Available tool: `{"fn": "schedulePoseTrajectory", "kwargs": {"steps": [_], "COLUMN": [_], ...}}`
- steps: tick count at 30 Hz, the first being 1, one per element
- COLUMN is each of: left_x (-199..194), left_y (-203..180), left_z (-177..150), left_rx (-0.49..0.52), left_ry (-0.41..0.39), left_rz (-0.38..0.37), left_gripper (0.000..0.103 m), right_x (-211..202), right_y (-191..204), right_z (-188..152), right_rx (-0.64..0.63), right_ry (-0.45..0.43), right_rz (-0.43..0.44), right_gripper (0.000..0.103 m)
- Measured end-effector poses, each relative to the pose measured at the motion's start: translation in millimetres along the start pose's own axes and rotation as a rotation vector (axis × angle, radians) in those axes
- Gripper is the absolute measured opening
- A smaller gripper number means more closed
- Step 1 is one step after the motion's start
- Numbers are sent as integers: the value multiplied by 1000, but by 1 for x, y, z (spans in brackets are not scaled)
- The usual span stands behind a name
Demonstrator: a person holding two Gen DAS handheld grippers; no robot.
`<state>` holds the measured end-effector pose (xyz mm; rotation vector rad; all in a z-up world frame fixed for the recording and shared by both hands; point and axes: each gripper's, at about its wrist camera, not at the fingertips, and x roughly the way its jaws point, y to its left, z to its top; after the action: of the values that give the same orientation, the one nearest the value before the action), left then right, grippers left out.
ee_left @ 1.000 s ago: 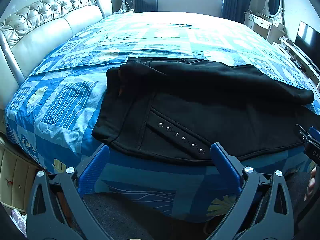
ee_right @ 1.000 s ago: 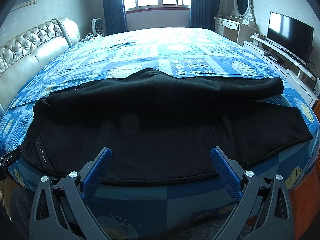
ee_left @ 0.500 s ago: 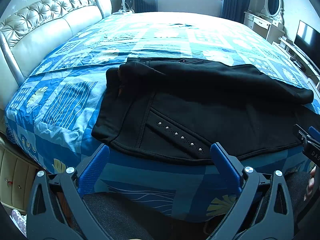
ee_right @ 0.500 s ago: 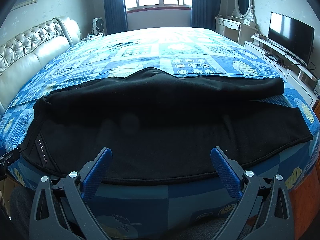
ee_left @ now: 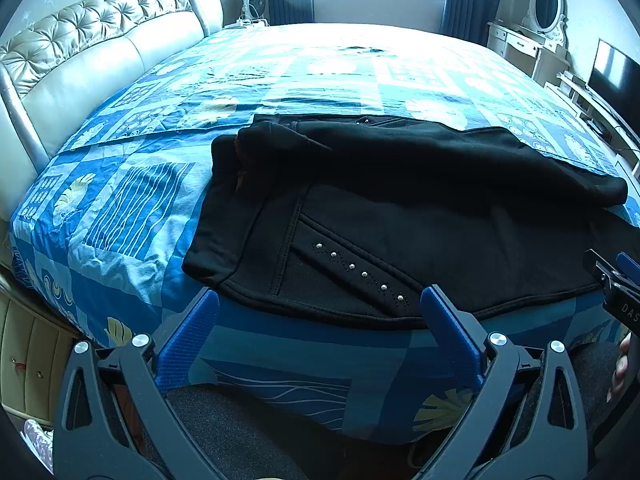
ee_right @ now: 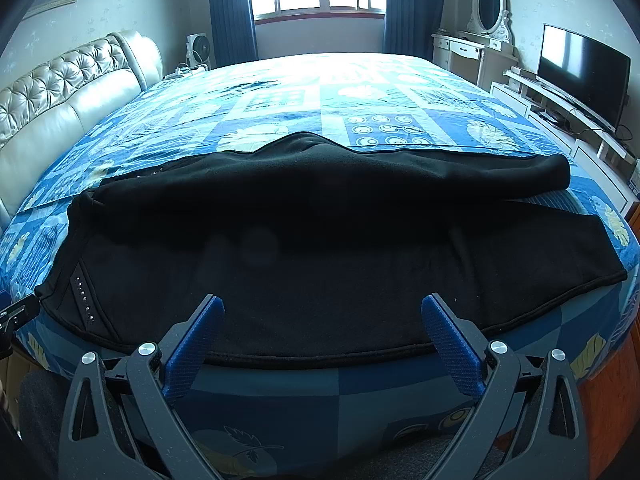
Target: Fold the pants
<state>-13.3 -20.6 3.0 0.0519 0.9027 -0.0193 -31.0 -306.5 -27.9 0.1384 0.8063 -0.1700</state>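
The black pants (ee_right: 320, 248) lie across the near edge of the bed (ee_left: 320, 76), waist toward the headboard (ee_left: 80, 60) at the left, legs running right. The far leg appears folded over onto the near one, its cuff resting on top near the right end, so the lengthwise fold seems done and the crosswise fold is the step in hand, not yet begun.

Both tools are held low at the bedside, pointing across the mattress, level with the near hem. The left tongs (ee_left: 320, 320) are spread wide, empty, just in front of the studded pocket (ee_left: 360, 272) at the waist end. The right tongs (ee_right: 320, 320) are likewise spread and empty, facing the middle of the legs, their blue pads (ee_right: 196, 344) just short of the cloth edge.

Next, I judge, each must close on cloth: one likely on the waistband corner, the other on the cuffs, catching both layers so the top leg does not slide off when lifted.
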Motion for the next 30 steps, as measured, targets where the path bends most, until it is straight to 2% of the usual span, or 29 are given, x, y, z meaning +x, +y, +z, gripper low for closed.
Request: {"fn": "schedulePoseTrajectory", "kwargs": {"steps": [11, 14, 17, 21, 26, 28, 30], "left_x": [1, 1, 1, 7, 44, 70, 96], "left_y": [-2, -3, 3, 28, 84, 109, 130], "left_z": [-1, 0, 10, 30, 77, 103, 127], "left_rx": [5, 17, 21, 29, 41, 39, 25], "left_ry": [2, 1, 12, 25, 63, 91, 115], "left_rz": [-4, -20, -89, -153, -220, -263, -317], "left_gripper": [101, 101, 101, 101, 101, 101, 101], "right_x": [0, -2, -9, -12, 14, 36, 67], "right_y": [1, 1, 1, 3, 7, 10, 13], "right_z": [-2, 2, 13, 44, 101, 126, 149], "right_rx": [-5, -5, -25, -101, -239, -298, -330], "right_ry": [15, 18, 9, -29, -47, -27, 35], "right_rz": [28, 69, 155, 307, 403, 430, 445], "right_gripper": [99, 99, 99, 99, 99, 99, 99]}}
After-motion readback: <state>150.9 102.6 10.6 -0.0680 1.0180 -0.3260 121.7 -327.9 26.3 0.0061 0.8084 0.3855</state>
